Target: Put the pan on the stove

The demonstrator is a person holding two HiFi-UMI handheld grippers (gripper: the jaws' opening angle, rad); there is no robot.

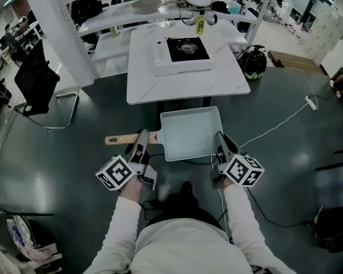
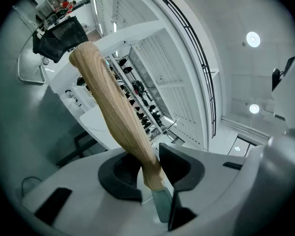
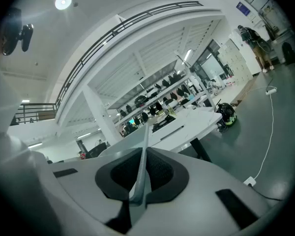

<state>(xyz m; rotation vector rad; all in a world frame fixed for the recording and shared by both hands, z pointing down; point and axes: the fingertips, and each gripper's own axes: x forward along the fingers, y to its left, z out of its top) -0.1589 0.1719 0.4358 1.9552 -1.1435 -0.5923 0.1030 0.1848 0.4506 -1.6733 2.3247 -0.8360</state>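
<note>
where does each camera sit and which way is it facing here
Head view: on the person's head, facing steeply down at the pan, with table and stove ahead; sleeves, left gripper and right gripper show.
Left gripper view: on the left gripper, looking along jaws shut on the wooden handle.
Right gripper view: on the right gripper, looking along jaws pinching the pan's rim, toward the table.
Shared: the pan shows in all three.

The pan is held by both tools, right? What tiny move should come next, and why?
Probably carry the pan forward, level, toward the stove. The left tool is clamped on its wooden handle and the right tool pinches its rim, so it is already held, but it hangs over the floor, short of the white table where the stove sits.
</note>
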